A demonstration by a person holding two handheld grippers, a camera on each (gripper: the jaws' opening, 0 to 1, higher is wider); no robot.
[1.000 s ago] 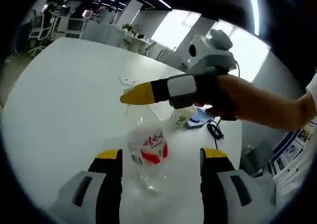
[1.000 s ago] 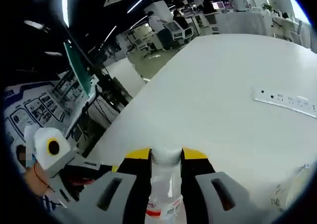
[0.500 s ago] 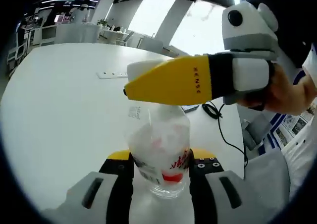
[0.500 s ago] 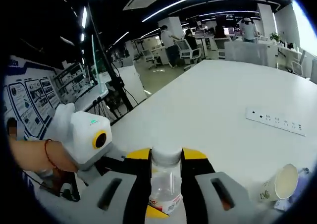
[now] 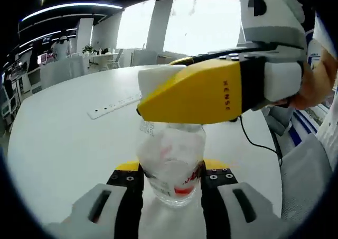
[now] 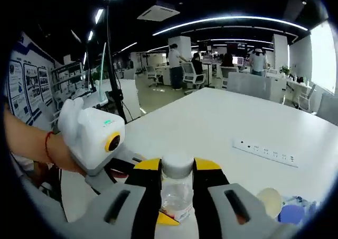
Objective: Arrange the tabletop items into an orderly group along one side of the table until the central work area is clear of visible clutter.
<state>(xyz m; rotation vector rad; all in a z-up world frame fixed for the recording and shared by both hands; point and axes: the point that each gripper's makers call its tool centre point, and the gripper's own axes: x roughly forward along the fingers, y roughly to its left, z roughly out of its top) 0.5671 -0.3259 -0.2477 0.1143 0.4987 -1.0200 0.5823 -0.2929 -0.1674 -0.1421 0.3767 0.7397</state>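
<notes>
A clear plastic water bottle (image 5: 171, 157) with a red-and-white label stands upright over the white table (image 5: 63, 144). My left gripper (image 5: 171, 167) is shut on its lower body, one yellow-tipped jaw on each side. My right gripper (image 5: 153, 93) reaches in from the right, held by a hand, and covers the bottle's top. In the right gripper view the bottle's white cap and neck (image 6: 177, 175) sit pinched between my right gripper (image 6: 177, 166) and its jaws. The left gripper (image 6: 165, 218) comes in from the left below, with a person's wrist behind it.
A white power strip (image 5: 113, 106) lies on the table beyond the bottle and shows again as the power strip (image 6: 266, 153). A paper cup (image 6: 270, 199) and a blue object (image 6: 293, 212) sit at lower right. A black cable (image 5: 259, 141) trails near the table edge. Desks and people stand far behind.
My left gripper's jaws, open a second ago, have closed on the bottle's lower body. The right gripper stays shut on the neck. Both cameras have swung, with the horizon now lower.
</notes>
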